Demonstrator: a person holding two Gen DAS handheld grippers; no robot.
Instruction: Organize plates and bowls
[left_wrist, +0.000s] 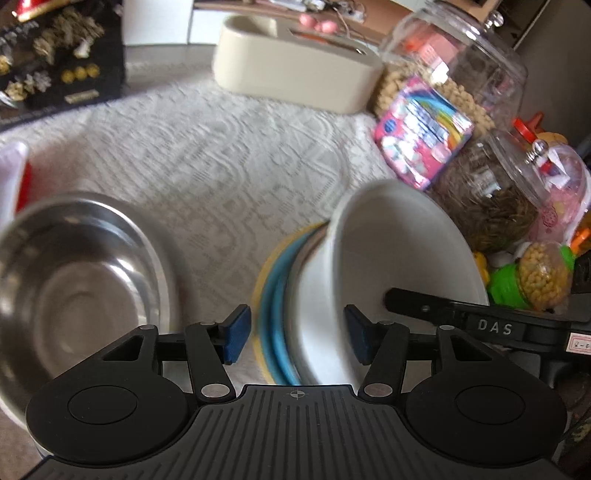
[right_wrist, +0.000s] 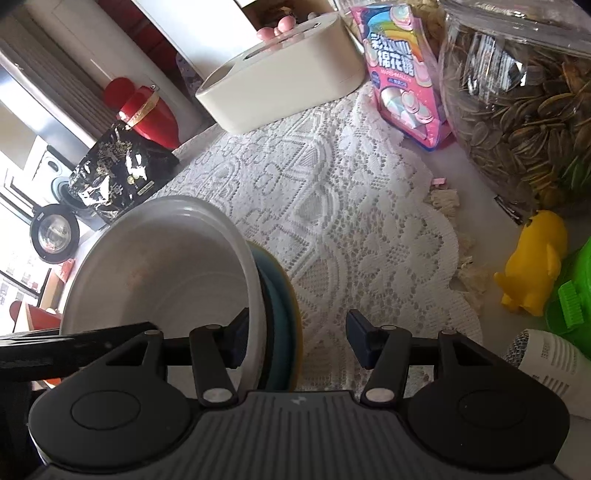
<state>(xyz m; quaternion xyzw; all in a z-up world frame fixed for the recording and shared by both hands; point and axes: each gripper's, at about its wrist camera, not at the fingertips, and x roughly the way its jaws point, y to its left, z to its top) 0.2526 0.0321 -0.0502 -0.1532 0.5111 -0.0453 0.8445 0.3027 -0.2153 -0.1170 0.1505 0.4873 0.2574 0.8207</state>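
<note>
A white bowl (left_wrist: 399, 251) sits on a stack of blue plates (left_wrist: 273, 295) and one yellow plate (left_wrist: 260, 280). The whole stack is tipped up on its edge over the lace cloth. My left gripper (left_wrist: 295, 336) straddles it, one blue pad against the yellow plate and the other at the bowl's rim, gripping it. In the right wrist view my right gripper (right_wrist: 297, 339) stands open. Its left finger is inside the white bowl (right_wrist: 166, 266), and its right finger stands clear of the plates (right_wrist: 280, 295). An empty steel bowl (left_wrist: 74, 280) stands to the left.
On the lace cloth (right_wrist: 351, 184) a cream box (left_wrist: 295, 74) lies at the back. A pink marshmallow pack (left_wrist: 421, 133) and glass jars of seeds (left_wrist: 491, 206) crowd the right side. A yellow toy (right_wrist: 535, 258) sits near them. A black packet (left_wrist: 59, 55) stands back left.
</note>
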